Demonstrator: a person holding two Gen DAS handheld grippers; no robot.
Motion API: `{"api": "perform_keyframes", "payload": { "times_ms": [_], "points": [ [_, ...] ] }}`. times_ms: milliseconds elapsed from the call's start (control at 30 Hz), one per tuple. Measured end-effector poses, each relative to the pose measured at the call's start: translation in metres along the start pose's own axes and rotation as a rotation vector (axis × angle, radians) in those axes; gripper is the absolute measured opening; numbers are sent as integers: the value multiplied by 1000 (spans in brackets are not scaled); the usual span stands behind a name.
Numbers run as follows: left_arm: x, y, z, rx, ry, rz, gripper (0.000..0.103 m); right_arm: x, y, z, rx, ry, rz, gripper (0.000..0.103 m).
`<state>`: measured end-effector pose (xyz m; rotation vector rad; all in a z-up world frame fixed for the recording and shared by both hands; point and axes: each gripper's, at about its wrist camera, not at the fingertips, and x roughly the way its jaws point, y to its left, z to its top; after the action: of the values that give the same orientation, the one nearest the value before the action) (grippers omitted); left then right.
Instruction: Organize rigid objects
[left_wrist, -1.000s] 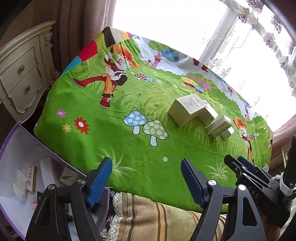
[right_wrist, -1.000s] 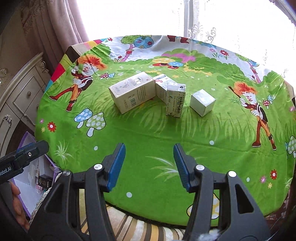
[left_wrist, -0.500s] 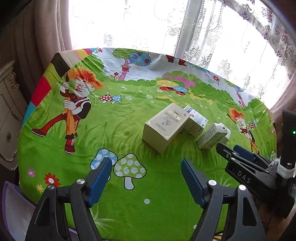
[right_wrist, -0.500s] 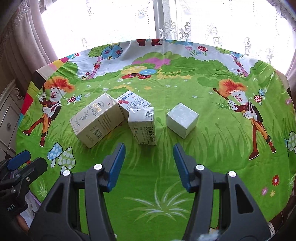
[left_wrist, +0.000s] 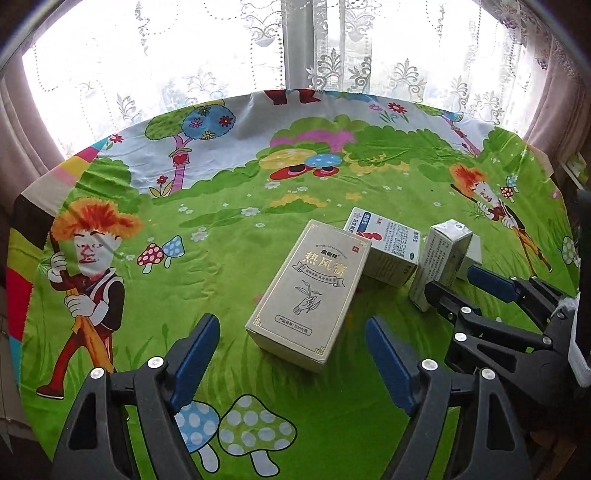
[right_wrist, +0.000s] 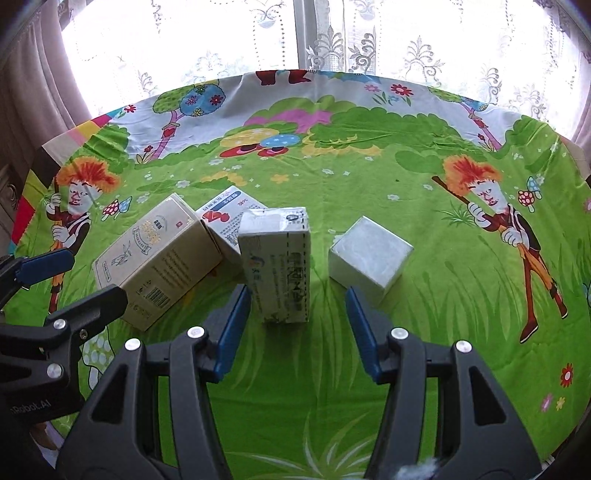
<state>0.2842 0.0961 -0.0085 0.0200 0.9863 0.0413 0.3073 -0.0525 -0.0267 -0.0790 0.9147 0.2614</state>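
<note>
Four boxes lie on the green cartoon tablecloth (left_wrist: 207, 280). My left gripper (left_wrist: 291, 322) hovers at the near end of the flat beige box (left_wrist: 314, 288); its jaws are opening, and the pads stand clear of the box on both sides. Behind the beige box leans a white-and-blue box (left_wrist: 388, 243). My right gripper (right_wrist: 297, 292) is open around the lower end of the narrow white box (right_wrist: 277, 258), not pressing it. A white cube (right_wrist: 369, 254) sits just right of it. Each gripper shows in the other's view: right gripper (left_wrist: 450, 282), left gripper (right_wrist: 96, 275).
A window with lace curtains (left_wrist: 314, 55) runs behind the table's far edge, with drapes (right_wrist: 33, 74) at both sides. Open green cloth lies left of the boxes and right of the cube. A dresser corner (right_wrist: 7, 192) shows at far left.
My left gripper swung from the table's left edge, beside a purple bin, over to the beige box and levelled out. My right gripper closed in on the narrow white box.
</note>
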Motion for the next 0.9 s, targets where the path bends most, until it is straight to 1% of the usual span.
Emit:
{"api": "perform_keyframes", "payload": {
  "times_ms": [33,133,200,300,333,367,400,433,467,500,767,900],
  "points": [
    [3,1,2,6,-2,4,82,2,-1,-1,0,0,-1,58],
    [15,1,6,29,15,1,82,9,-2,-1,-5,8,4,52],
    [22,1,8,38,24,8,82,14,-2,-2,-9,17,10,43],
    [32,0,9,19,48,-26,82,19,-3,-4,-13,25,18,39],
    [35,0,8,12,62,-45,80,20,-3,-5,-15,25,20,38],
    [37,-2,7,11,72,-60,77,20,-3,-5,-16,25,21,38],
    [38,-4,5,14,80,-67,66,20,-3,-5,-16,24,22,38],
    [40,-6,3,15,92,-72,59,20,-3,-6,-16,25,25,38],
    [41,-6,1,7,100,-81,57,20,-4,-6,-15,27,28,38],
    [41,-6,-1,-5,104,-92,53,20,-4,-7,-15,27,30,38],
    [26,-6,-15,-62,115,-113,52,9,-5,-10,-18,20,54,38],
    [10,-6,-23,-90,102,-121,52,-1,-8,-14,-16,19,72,38]
  ]
}}
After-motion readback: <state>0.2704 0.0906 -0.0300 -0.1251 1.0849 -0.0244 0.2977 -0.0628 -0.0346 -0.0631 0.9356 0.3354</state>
